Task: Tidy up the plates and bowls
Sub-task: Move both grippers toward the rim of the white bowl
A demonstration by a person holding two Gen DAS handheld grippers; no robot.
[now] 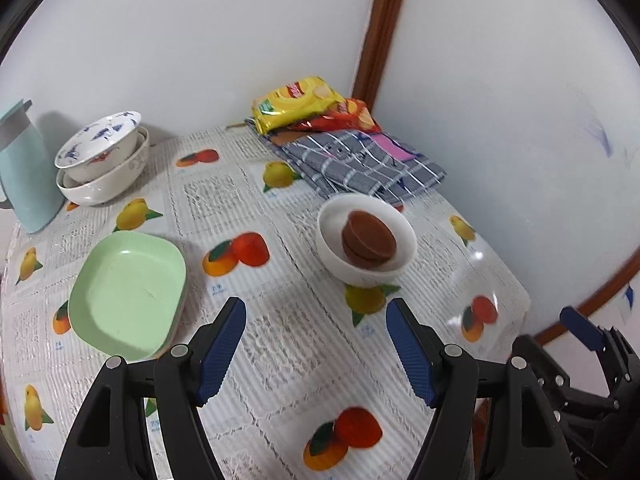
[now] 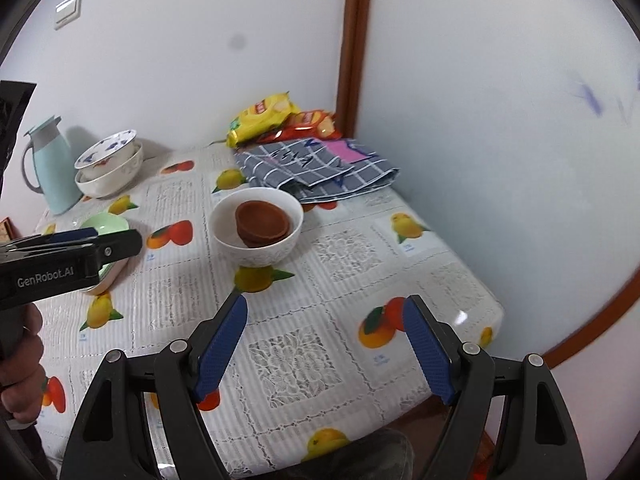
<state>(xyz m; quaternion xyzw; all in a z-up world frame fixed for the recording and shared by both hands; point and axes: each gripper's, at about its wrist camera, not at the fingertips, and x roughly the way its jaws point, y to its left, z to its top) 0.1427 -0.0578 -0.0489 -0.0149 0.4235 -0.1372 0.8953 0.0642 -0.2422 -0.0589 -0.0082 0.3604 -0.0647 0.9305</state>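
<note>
Right wrist view, "GenRobot.AI" on left hand-held gripper (image 2: 76, 236), both hand-held grippers wide, empty.

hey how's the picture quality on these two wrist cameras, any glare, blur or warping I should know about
Left wrist view: strong fisheye bending of the brown wooden door frame, black corners, a glare patch on the glossy fruit-print tablecloth, soft shadow behind the pale blue jug. Right wrist view: same warping, a small glint at the tablecloth's edge; the white bowl holding brown cups looks sharp.
</note>
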